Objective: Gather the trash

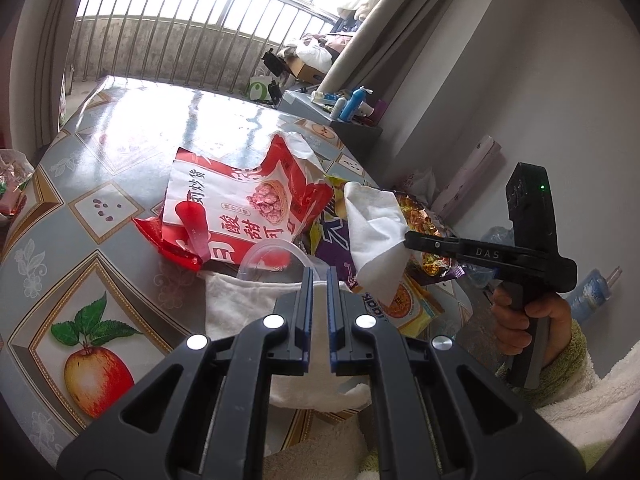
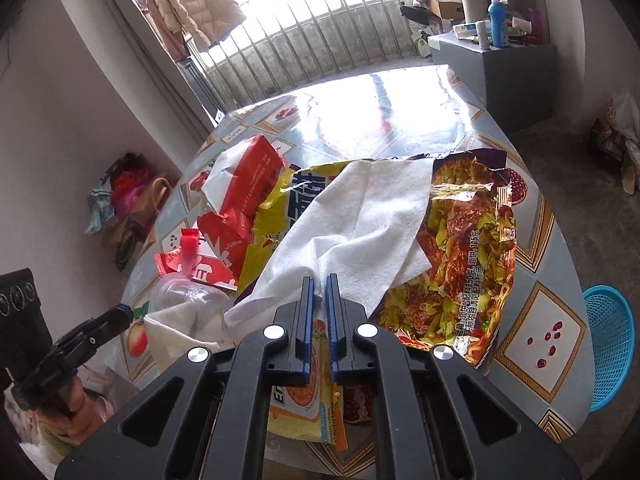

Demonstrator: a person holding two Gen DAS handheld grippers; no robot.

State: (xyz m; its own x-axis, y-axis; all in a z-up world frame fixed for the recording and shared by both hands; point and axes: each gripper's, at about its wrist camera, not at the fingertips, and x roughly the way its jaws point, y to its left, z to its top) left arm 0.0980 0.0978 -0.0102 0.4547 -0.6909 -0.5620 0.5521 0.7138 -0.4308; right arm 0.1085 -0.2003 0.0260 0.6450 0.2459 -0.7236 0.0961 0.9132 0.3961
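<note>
A pile of trash lies on the patterned table (image 1: pixel 88 216): a red and white snack bag (image 1: pixel 240 204), a clear plastic cup (image 1: pixel 272 260), a purple and yellow noodle wrapper (image 2: pixel 464 248) and a white cloth (image 1: pixel 240 312). My right gripper (image 2: pixel 319 286) is shut on a white paper towel (image 2: pixel 360 224) and lifts its corner off the wrappers; it also shows in the left wrist view (image 1: pixel 408 240) with the towel (image 1: pixel 376 236) hanging from it. My left gripper (image 1: pixel 319 276) is nearly shut and empty, over the white cloth next to the cup.
A blue plastic basket (image 2: pixel 612 344) stands on the floor right of the table. A grey cabinet (image 2: pixel 516 76) with bottles stands at the back by the balcony railing. Bags lie on the floor at the left (image 2: pixel 124 204). A yellow sachet (image 2: pixel 308 412) lies at the table's near edge.
</note>
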